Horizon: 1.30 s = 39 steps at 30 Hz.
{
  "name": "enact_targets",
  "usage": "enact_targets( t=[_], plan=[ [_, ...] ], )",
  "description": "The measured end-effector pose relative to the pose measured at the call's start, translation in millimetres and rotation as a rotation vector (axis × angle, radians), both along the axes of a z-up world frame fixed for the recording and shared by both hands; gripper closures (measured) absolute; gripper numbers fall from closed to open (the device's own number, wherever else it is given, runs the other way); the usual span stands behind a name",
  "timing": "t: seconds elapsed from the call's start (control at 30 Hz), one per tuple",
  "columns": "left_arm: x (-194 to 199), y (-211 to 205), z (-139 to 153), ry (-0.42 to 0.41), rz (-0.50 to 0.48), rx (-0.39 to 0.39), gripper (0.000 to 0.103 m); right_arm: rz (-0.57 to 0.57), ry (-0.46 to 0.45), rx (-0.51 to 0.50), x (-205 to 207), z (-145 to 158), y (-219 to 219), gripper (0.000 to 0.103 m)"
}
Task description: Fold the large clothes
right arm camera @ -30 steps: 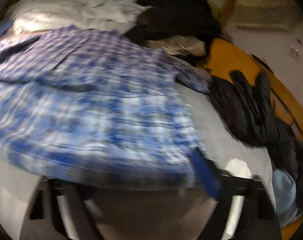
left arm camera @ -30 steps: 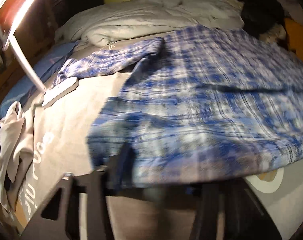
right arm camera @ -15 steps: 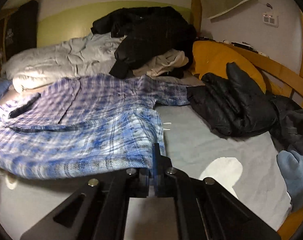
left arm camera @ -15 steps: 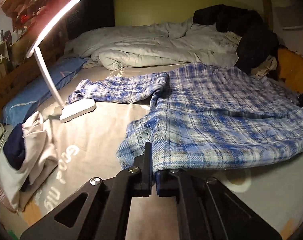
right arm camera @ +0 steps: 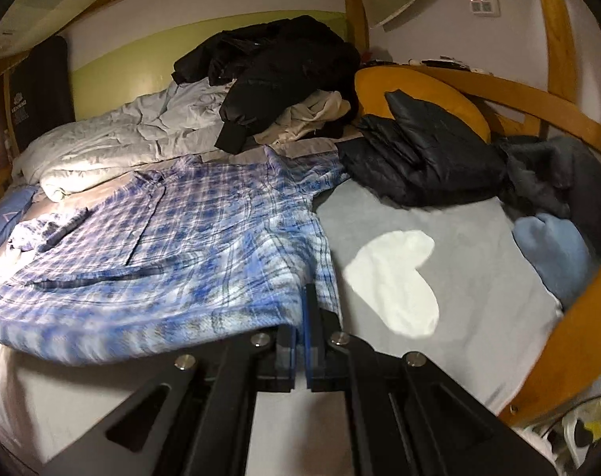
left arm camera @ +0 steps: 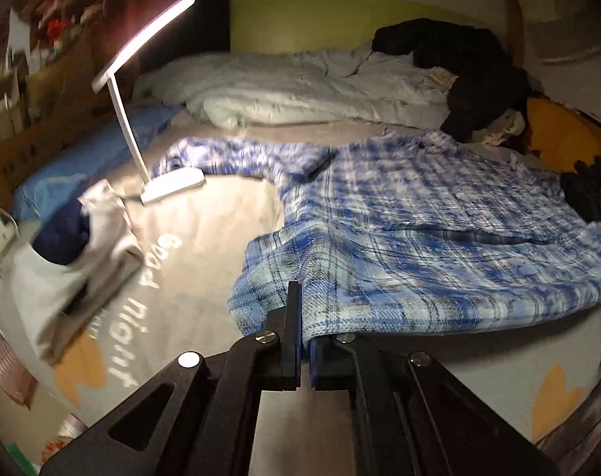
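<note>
A blue and white plaid shirt (left arm camera: pixel 419 230) lies spread across the bed, one sleeve reaching left toward the lamp. My left gripper (left arm camera: pixel 303 317) is shut on the shirt's near left hem corner, lifting it off the sheet. In the right wrist view the same plaid shirt (right arm camera: pixel 173 238) stretches away to the left. My right gripper (right arm camera: pixel 300 317) is shut on its near right hem corner, and the hem hangs raised between the two grips.
A lit white desk lamp (left arm camera: pixel 169 182) stands on the grey sheet (left arm camera: pixel 189 246) at left, beside a heap of pale and dark clothes (left arm camera: pixel 74 246). A white duvet (left arm camera: pixel 300 91) lies at the back. Black jackets (right arm camera: pixel 419 158), a blue garment (right arm camera: pixel 554 254) and the wooden bed rail (right arm camera: pixel 578 337) crowd the right.
Both grippers closed on the shirt's near hem corners. Since then they have risen and drawn back, lifting the hem off the sheet.
</note>
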<state>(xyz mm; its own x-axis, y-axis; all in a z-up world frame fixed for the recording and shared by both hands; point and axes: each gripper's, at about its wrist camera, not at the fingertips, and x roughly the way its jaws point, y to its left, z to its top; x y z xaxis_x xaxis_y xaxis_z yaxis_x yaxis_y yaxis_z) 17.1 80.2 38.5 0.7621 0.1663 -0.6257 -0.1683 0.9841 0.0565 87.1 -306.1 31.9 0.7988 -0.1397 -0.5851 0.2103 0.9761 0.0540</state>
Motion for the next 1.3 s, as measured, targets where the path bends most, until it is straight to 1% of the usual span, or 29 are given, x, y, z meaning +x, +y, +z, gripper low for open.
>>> enact_targets(
  t=[0.03,0.1,0.2,0.23,0.3,0.33,0.4,0.53,0.63,0.77,0.87,0.93,1.07,1.13,1.27,1.3],
  plan=[
    [-3,-4,0,0.001,0.000,0.025,0.101,-0.001,-0.004,-0.013,-5,1,1,0.101],
    [0,-6,-2,0.029,-0.012,0.034,0.101,0.000,0.009,-0.050,-10,3,5,0.101],
    [24,-6,-4,0.088,-0.019,0.070,0.101,0.021,0.069,-0.043,3,4,3,0.101],
    [33,-5,-3,0.101,-0.024,0.087,0.100,0.026,0.098,-0.039,15,6,2,0.101],
    [52,-2,0,0.133,-0.033,0.117,0.100,0.038,0.125,-0.043,28,7,0,0.101],
    [58,-1,1,0.143,-0.037,0.124,0.100,0.042,0.143,-0.064,41,9,0,0.101],
    [79,1,4,0.164,-0.043,0.153,0.100,0.049,0.162,-0.090,60,11,1,0.101],
    [120,1,6,0.206,-0.049,0.180,0.100,0.056,0.192,-0.107,106,13,0,0.101],
    [152,4,-6,0.260,-0.043,0.183,0.099,0.069,0.224,-0.128,138,6,3,0.101],
    [181,8,-30,0.322,-0.029,0.178,0.099,0.071,0.248,-0.145,172,-11,8,0.101],
    [193,9,-47,0.340,-0.021,0.184,0.099,0.071,0.245,-0.158,187,-22,12,0.101],
    [200,10,-54,0.327,-0.022,0.173,0.099,0.074,0.241,-0.162,195,-28,13,0.101],
    [217,11,-58,0.318,-0.031,0.151,0.099,0.055,0.247,-0.150,208,-35,9,0.101],
    [225,10,-60,0.317,-0.031,0.162,0.099,0.056,0.248,-0.134,214,-38,5,0.101],
    [237,9,-66,0.320,-0.042,0.161,0.099,0.041,0.262,-0.143,228,-46,6,0.101],
    [238,9,-67,0.315,-0.047,0.154,0.096,0.039,0.270,-0.141,230,-48,6,0.101]
  ],
)
